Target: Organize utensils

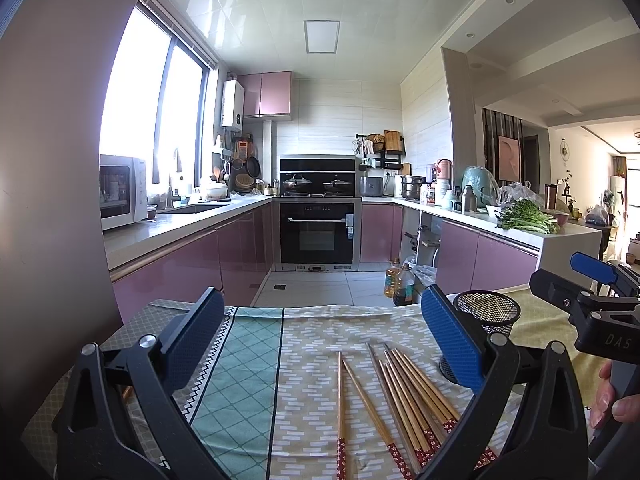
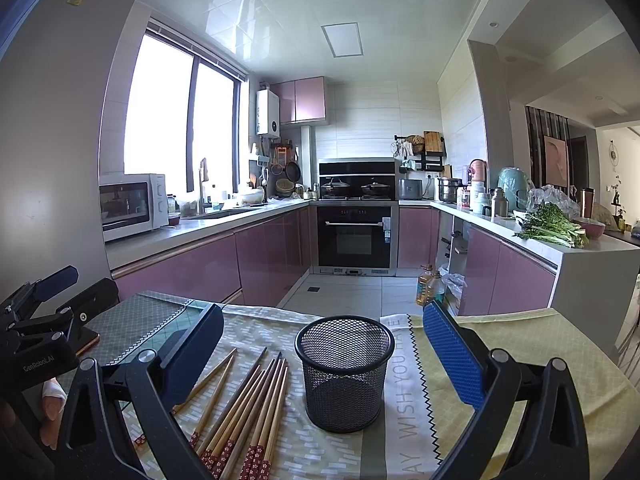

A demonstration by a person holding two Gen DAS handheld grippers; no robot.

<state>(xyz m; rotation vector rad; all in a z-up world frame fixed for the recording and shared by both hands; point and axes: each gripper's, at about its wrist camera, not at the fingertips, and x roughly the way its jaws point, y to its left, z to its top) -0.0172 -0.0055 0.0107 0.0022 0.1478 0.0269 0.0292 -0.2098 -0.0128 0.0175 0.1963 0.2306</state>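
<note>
Several wooden chopsticks with red patterned ends lie loose on the patterned tablecloth, between my left gripper's fingers. My left gripper is open and holds nothing. A black mesh holder stands upright and empty between the fingers of my right gripper, which is also open. The chopsticks lie just left of the holder. In the left wrist view the holder peeks out behind the right finger. Each view shows the other gripper at its edge: the right gripper and the left gripper.
The table stands at the open end of a U-shaped kitchen with pink cabinets. A microwave sits on the left counter, an oven at the back, greens on the right counter. Oil bottles stand on the floor beyond the table.
</note>
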